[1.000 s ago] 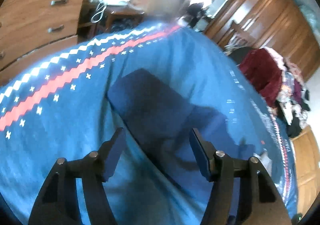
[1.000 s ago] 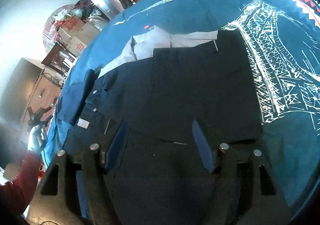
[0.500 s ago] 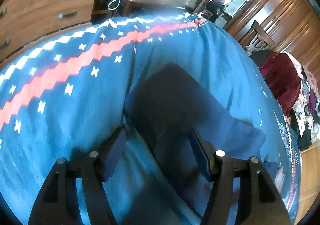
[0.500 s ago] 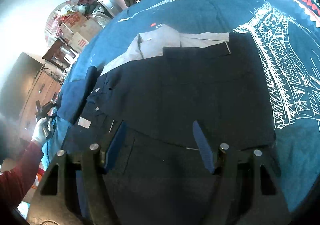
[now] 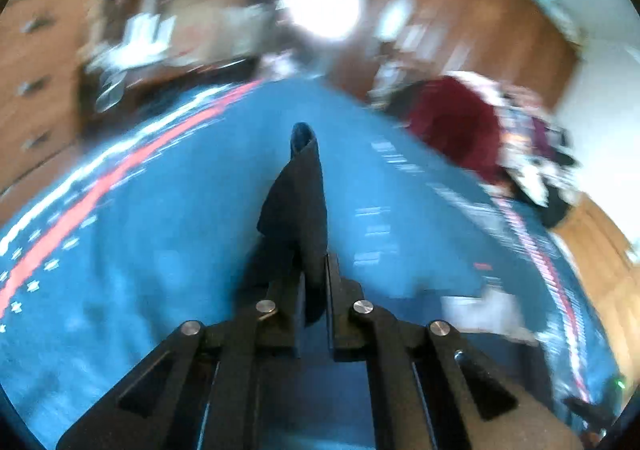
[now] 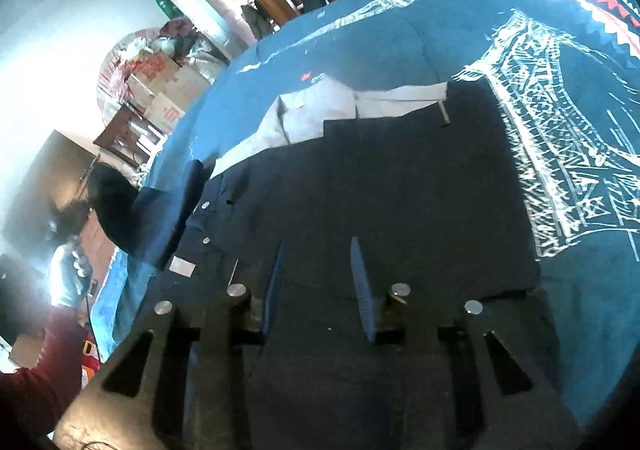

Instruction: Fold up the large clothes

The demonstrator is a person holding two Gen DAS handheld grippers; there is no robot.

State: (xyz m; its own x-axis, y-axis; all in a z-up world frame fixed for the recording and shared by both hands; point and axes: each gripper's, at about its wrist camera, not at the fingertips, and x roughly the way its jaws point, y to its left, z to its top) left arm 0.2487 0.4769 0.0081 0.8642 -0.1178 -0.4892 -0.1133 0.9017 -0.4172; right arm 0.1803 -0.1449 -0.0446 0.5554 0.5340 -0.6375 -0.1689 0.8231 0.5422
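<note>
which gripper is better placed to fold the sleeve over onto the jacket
Left. The left gripper is shut on the dark sleeve, lifted off the blue bedspread. The right gripper is open over the jacket, gripping nothing.

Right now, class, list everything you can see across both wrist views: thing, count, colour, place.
dark garment: one, navy, spread flat on the bed, pale lining showing at its far edge
sleeve: one, dark, lifted off the bed, pinched in the left tool
bedspread: one, blue with white tower print and red-white border, under the garment
clothes pile: one, mostly maroon, beyond the bed
cardboard boxes: several, tan, by the far wall
drawers: one unit, brown, blurred
left tool: black, shut on the sleeve
right tool: black, open, over the garment
gloved hand: one, white, red sleeve
</note>
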